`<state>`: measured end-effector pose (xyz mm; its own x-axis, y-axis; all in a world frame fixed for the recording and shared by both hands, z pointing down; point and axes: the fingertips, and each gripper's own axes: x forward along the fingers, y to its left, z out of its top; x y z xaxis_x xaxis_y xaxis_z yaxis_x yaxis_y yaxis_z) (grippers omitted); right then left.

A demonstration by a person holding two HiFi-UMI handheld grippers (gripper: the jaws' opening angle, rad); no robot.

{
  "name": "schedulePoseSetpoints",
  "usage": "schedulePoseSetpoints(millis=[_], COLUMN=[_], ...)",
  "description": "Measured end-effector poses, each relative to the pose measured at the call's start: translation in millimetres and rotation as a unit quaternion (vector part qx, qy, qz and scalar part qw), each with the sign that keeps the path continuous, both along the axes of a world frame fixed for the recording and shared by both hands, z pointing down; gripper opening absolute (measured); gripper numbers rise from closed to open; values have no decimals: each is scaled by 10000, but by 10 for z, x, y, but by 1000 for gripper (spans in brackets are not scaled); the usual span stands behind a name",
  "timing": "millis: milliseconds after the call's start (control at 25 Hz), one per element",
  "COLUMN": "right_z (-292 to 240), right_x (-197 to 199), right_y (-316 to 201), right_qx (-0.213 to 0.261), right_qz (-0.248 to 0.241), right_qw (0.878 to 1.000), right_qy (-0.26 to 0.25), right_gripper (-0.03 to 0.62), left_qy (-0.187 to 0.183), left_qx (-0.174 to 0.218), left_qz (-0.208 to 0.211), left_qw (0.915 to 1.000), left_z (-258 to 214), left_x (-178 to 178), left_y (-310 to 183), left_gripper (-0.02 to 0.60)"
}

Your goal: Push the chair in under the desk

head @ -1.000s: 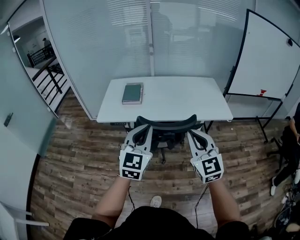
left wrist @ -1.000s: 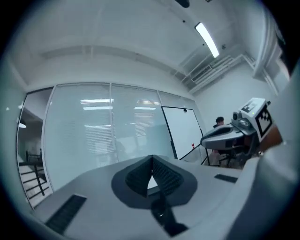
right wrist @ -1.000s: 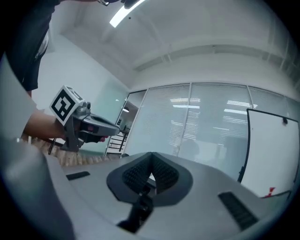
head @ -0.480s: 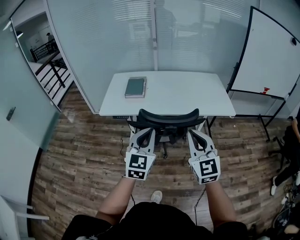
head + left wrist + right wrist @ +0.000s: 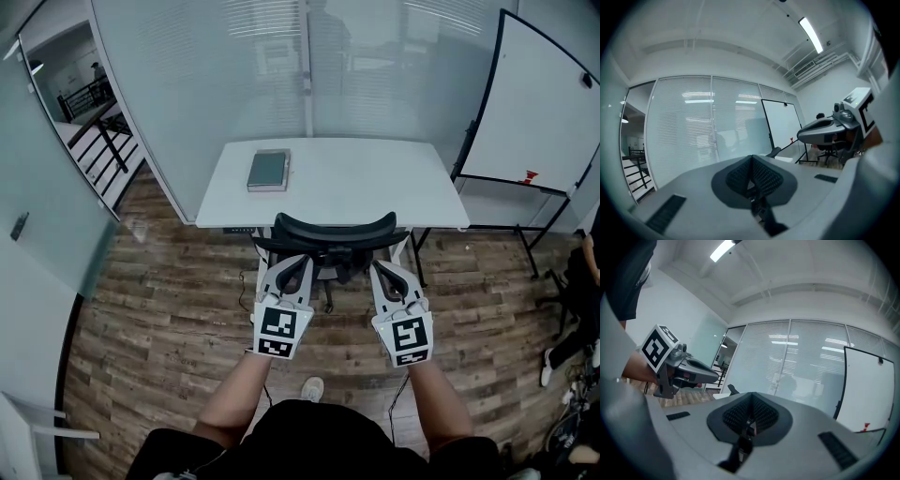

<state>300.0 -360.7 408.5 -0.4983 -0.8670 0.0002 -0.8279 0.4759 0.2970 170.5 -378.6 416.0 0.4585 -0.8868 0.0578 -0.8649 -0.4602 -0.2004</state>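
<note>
The black chair (image 5: pixel 335 230) stands at the front edge of the white desk (image 5: pixel 375 187), with its curved backrest against that edge and its seat hidden under the top. My left gripper (image 5: pixel 294 261) and right gripper (image 5: pixel 382 266) are side by side just behind the backrest, both shut with nothing between the jaws. Whether the tips touch the chair I cannot tell. In the left gripper view the meshed pads (image 5: pixel 761 177) meet, and the right gripper (image 5: pixel 829 129) shows beside them. In the right gripper view the pads (image 5: pixel 759 416) also meet, with the left gripper (image 5: pixel 679 369) at the left.
A grey book (image 5: pixel 267 170) lies on the desk's left part. A glass wall with blinds (image 5: pixel 244 84) runs behind the desk. A whiteboard on a stand (image 5: pixel 539 112) is at the right, and a seated person (image 5: pixel 581 281) is at the right edge. The floor is wood plank (image 5: pixel 159 309).
The two grippers have drawn a little closer together behind the backrest. The chair has stayed against the desk's front edge, and both grippers have stayed shut.
</note>
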Motion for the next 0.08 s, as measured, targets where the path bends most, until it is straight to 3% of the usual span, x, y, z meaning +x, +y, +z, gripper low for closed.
schedulePoseSetpoints(millis=[80], right_z=[-40], right_x=[8], right_y=[-24], right_qx=[-4], right_qz=[5], right_qw=[10000], right_qy=[-71], right_gripper=[2], left_qy=[37], left_qx=[42], left_qz=[-12], left_qw=[10000], left_z=[-29], left_x=[17], left_y=[-6], left_gripper=[14])
